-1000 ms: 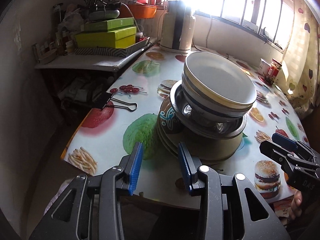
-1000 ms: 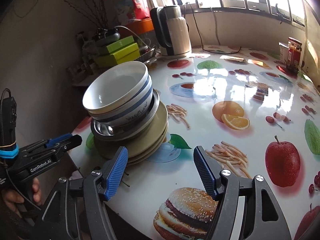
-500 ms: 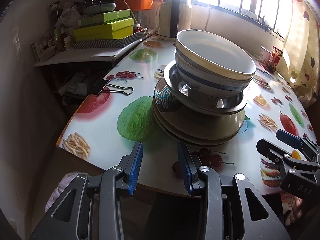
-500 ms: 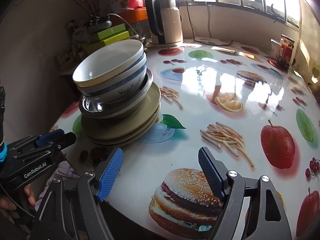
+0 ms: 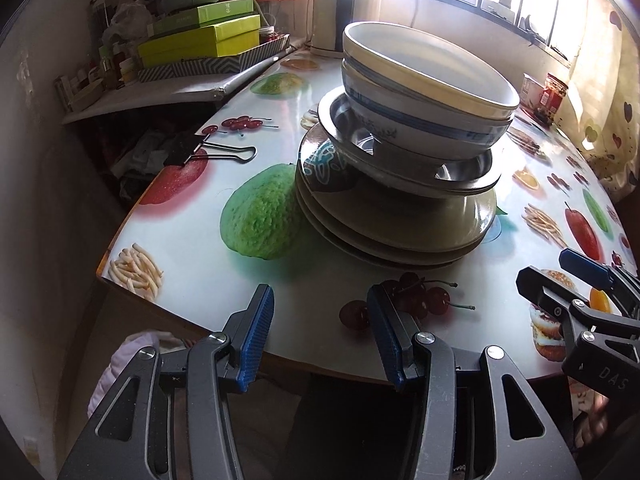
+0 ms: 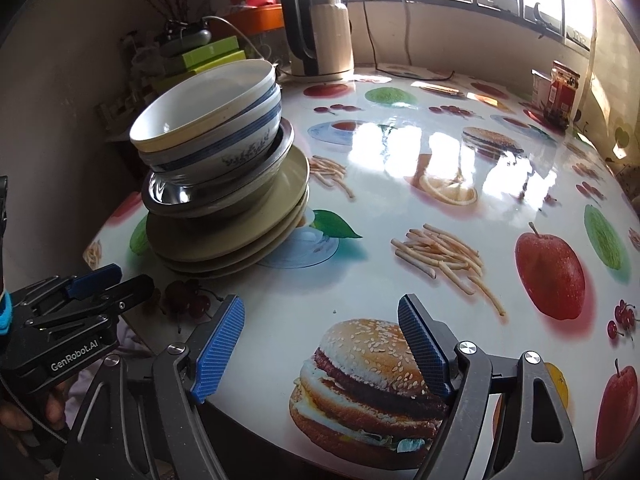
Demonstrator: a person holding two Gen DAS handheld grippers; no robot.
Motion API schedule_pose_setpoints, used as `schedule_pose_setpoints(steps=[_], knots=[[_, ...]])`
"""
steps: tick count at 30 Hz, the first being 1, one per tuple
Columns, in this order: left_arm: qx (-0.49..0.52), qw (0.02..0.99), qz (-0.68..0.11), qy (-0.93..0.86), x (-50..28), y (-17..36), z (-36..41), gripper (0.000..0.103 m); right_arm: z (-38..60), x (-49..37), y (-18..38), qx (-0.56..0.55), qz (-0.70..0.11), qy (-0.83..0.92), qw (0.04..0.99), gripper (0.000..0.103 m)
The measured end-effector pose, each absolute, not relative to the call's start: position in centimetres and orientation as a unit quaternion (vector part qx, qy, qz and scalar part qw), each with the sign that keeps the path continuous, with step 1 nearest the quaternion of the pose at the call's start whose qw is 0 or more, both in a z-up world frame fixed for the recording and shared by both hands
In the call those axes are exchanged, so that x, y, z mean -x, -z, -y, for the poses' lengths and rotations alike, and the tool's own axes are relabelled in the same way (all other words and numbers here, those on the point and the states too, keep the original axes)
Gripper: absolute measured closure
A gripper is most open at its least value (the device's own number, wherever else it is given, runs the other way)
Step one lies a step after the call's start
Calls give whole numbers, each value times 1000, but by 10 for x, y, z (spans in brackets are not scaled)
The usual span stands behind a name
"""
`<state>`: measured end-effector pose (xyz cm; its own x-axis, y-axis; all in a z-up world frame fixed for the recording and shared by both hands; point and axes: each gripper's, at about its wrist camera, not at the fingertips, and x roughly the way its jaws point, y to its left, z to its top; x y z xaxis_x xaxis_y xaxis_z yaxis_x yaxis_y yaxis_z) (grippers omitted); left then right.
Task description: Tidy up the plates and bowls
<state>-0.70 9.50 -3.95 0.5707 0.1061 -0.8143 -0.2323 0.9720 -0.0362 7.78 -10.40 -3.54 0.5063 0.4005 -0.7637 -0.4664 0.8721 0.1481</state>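
Observation:
One stack of dishes stands near the table's near-left edge: olive plates [image 5: 400, 224] [image 6: 224, 236] at the bottom, a steel bowl [image 5: 420, 168] [image 6: 180, 192] on them, then a blue-banded white bowl [image 5: 420, 124] [image 6: 224, 152] with a cream-rimmed bowl [image 5: 432, 68] [image 6: 200, 108] nested on top. My left gripper [image 5: 320, 332] is open and empty, just off the table edge in front of the stack. My right gripper [image 6: 320, 344] is open and empty, low over the burger print, right of the stack.
The table [image 6: 400, 168] has a glossy fruit-print cover. A black binder clip [image 5: 200, 150] lies left of the stack. A kettle [image 6: 316, 28] stands at the back, jars [image 6: 560, 92] at the far right. A cluttered side shelf with green boxes [image 5: 200, 40] adjoins the left.
Both grippers have drawn back from the stack toward the table's near edge and sit lower. The left jaws have opened a little wider. The stack has not moved.

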Motion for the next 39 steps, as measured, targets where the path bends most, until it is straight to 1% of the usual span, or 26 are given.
schedule_pose_setpoints(steps=[39], knots=[[80, 881, -458, -90, 6, 38, -93, 53, 104, -80, 40, 43, -437, -240, 866, 21]])
